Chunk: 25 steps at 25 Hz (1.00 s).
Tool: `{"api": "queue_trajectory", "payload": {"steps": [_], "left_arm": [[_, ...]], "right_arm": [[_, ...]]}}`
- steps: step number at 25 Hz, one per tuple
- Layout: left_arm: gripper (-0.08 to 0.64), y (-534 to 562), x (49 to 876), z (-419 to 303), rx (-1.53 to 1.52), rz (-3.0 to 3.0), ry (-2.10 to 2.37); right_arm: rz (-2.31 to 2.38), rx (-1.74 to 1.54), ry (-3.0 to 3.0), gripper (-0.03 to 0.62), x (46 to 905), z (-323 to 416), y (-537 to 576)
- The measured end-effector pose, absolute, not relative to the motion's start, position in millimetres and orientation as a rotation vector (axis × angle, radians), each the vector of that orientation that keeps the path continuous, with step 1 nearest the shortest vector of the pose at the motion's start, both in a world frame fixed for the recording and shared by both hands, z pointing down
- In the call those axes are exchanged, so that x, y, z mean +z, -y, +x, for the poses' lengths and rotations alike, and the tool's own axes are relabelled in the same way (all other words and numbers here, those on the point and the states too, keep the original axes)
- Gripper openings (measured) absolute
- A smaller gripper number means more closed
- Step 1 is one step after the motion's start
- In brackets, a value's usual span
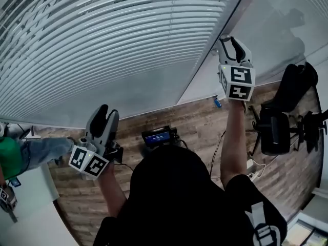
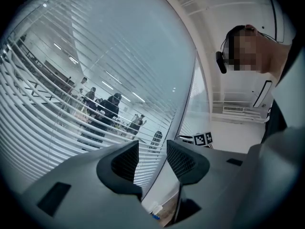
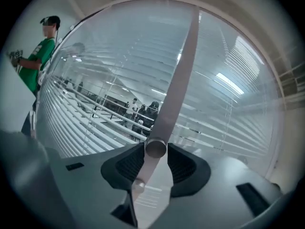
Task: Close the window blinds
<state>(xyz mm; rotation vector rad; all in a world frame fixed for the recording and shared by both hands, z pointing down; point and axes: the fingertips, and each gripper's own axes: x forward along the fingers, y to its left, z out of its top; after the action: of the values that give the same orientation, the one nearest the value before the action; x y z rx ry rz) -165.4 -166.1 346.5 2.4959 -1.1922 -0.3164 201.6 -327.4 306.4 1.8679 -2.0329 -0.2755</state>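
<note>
White slatted blinds (image 1: 102, 45) cover the big window, their slats tilted so that the room beyond shows through. My right gripper (image 1: 229, 41) is raised at the pale frame strip (image 1: 212, 53) between the two panes. In the right gripper view a pale blind wand (image 3: 176, 85) runs down between the jaws, and its round end (image 3: 155, 148) sits between the pads with the right gripper (image 3: 156, 162) shut on it. My left gripper (image 1: 104, 116) hangs lower at the left, pointing up at the blinds. It is open (image 2: 152, 160) and holds nothing.
On the wooden floor below stand a black office chair (image 1: 279, 127), a small device with a lit screen (image 1: 158, 136) and a blue bottle (image 1: 218, 103). A person in a green shirt (image 1: 10, 158) stands at the left, beside a white table (image 1: 31, 214).
</note>
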Motion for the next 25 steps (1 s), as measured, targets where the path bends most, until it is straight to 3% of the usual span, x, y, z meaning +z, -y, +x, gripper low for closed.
{"api": "queue_trajectory", "payload": {"steps": [5,25], "left_arm": [[0.193,166,356,-162,-0.337,2.493,1.186],[0.193,170,349,-171,-0.340,2.482,1.199]], "right_arm": [[1.850,-0.380,1.928,0.135,306,206,329],[1.889,-0.284,1.926,0.129,304,202,333]]}}
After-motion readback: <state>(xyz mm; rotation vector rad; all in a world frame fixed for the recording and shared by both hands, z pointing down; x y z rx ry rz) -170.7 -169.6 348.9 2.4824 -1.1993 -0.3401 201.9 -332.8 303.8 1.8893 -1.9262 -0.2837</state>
